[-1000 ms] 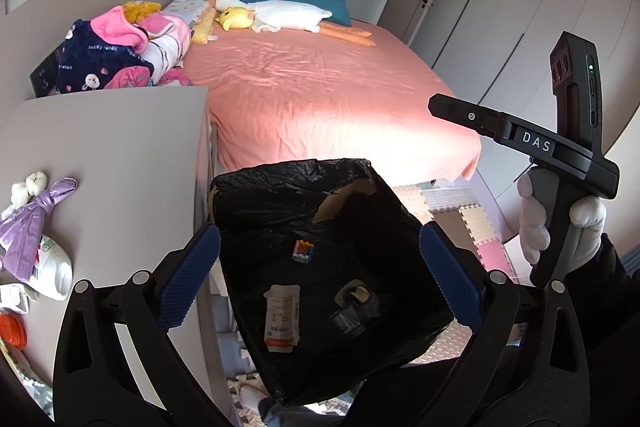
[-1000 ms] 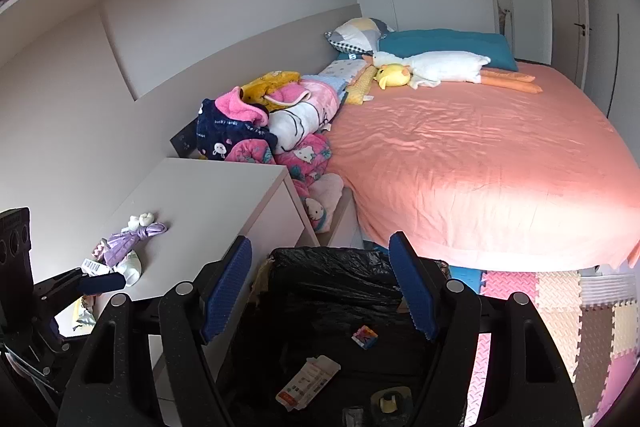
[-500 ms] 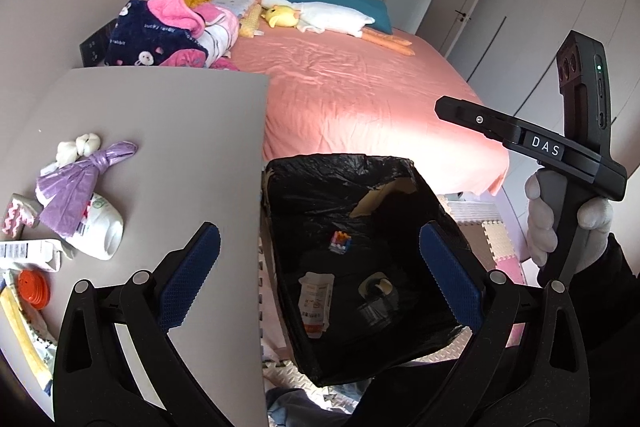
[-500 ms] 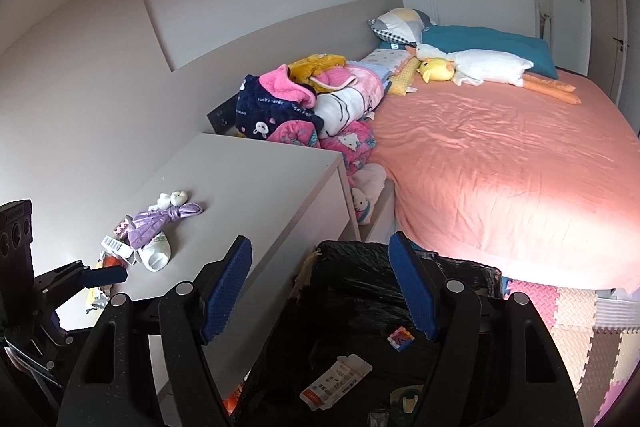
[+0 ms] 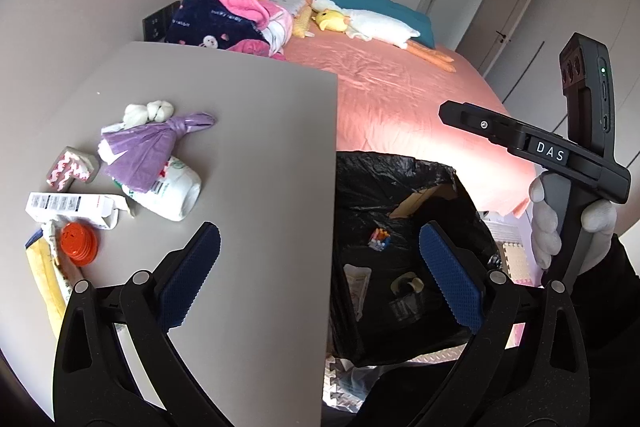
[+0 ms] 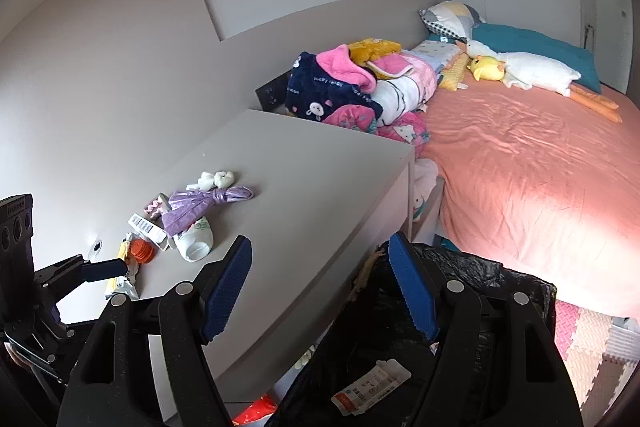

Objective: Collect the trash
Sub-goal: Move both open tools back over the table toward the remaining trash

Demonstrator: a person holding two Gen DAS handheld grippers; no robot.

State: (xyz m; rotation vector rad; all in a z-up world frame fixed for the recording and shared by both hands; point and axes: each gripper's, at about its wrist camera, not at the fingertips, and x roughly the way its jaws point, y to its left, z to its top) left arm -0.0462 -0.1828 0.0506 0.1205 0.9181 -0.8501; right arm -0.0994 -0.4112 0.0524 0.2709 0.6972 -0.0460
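This is a bedroom in a home; a wide bed with a salmon-pink sheet [image 6: 520, 163] carries a long white plush goose [image 6: 532, 71], and white built-in wardrobe doors [image 5: 516, 27] line the wall; pastel foam floor mats [image 6: 588, 339] suggest a child.

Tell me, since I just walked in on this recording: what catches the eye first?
The salmon-pink bed fills the right side, with a white goose plush lying by the teal pillow. A litter cluster sits on the grey cabinet top: a knotted purple bag, a white bottle and an orange lid. Beside the cabinet stands a black-lined trash bin, already holding scraps.
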